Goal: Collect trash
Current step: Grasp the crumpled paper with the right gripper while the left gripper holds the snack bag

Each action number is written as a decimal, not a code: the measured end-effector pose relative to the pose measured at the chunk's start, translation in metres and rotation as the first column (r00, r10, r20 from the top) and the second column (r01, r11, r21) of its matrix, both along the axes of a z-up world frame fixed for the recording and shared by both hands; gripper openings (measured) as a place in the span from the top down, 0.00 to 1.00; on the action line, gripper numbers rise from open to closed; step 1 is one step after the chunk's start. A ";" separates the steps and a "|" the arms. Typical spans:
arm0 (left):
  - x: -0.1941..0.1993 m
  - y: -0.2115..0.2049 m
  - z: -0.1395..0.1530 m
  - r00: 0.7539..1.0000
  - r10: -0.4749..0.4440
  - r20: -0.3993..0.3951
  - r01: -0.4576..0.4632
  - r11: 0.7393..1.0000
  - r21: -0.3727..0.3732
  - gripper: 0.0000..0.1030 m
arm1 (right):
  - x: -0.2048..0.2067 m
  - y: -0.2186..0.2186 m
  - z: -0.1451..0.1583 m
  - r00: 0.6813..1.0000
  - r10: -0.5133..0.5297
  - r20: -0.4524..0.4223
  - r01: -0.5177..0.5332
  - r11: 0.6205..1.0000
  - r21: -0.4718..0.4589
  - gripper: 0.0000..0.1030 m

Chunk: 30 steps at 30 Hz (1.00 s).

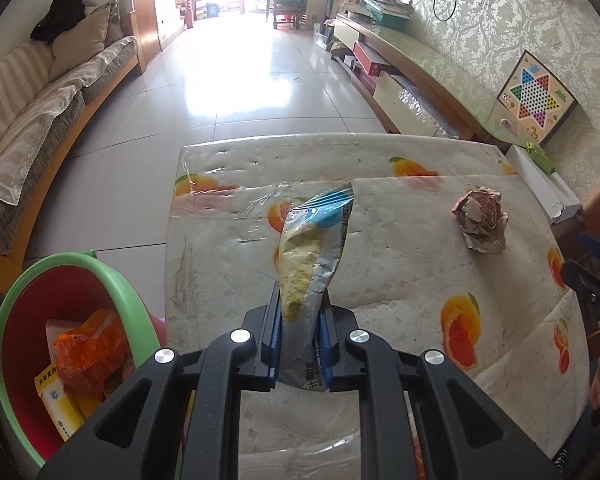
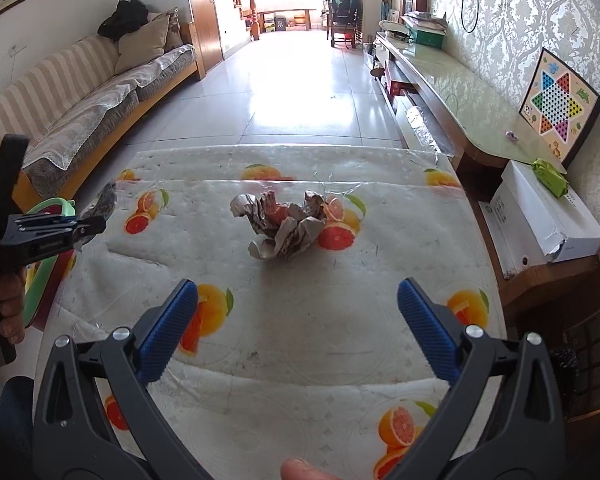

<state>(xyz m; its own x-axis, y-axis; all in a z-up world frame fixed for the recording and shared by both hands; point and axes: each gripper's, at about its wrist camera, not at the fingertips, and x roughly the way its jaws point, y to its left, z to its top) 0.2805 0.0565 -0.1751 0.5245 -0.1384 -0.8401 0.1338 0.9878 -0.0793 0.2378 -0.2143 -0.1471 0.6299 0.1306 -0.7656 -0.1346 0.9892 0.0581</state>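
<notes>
1. Left wrist view: our left gripper (image 1: 298, 320) has its jaws pinching a blue-and-white snack packet (image 1: 314, 248) with yellow contents, and the packet stands up out of the jaws above the table (image 1: 220, 168)
2. We judge the step in hand to be carrying this packet to the bin (image 1: 66, 276), the red bucket with a green rim that sits low to the left of the table's edge and already holds an orange wrapper (image 1: 90, 352) and a yellow-and-white box (image 1: 58, 404)
3. The next move calls for a swing to the left past the table's left edge, then a release over the bin's mouth; the packet is tall and floppy, so we should clear the green rim before letting go
4. Right wrist view: our right gripper (image 2: 298, 332) has its jaws spread wide with nothing between them, and it points at the crumpled paper ball (image 2: 286, 226) lying near the table's middle, well ahead of the fingertips
5. That ball looks like the remaining piece of trash on the table, so we expect it to be the right gripper's next pick
6. Room is good: bare tablecloth surrounds the ball on all sides, the far edge is well beyond it, and the white box (image 2: 540, 208) sits off the table to the right
</notes>
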 end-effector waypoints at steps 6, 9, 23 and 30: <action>-0.047 0.003 0.015 0.998 -0.003 0.059 0.005 1.000 -0.026 0.88 | 0.043 0.017 -0.009 1.000 0.007 -0.016 -0.008 0.999 -0.036 0.05; -0.068 0.010 0.016 0.998 0.006 0.067 -0.003 0.999 -0.043 0.88 | 0.064 0.026 -0.019 0.999 0.003 -0.042 -0.006 0.999 -0.048 0.05; -0.114 0.051 0.018 0.992 0.096 0.078 -0.087 0.989 -0.116 0.88 | 0.120 0.051 -0.073 0.990 -0.004 -0.144 -0.025 0.981 -0.194 0.05; -0.115 0.056 0.025 0.990 0.106 0.098 -0.094 0.989 -0.114 0.88 | 0.123 0.046 -0.077 0.986 -0.016 -0.164 -0.014 0.983 -0.183 0.25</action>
<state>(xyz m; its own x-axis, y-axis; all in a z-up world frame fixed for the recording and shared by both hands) 0.1654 0.1121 -0.1501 0.6234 -0.1681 -0.7636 0.0477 0.9830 -0.1775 0.3606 -0.1678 -0.2240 0.4941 -0.0217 -0.8692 -0.1374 0.9852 -0.1027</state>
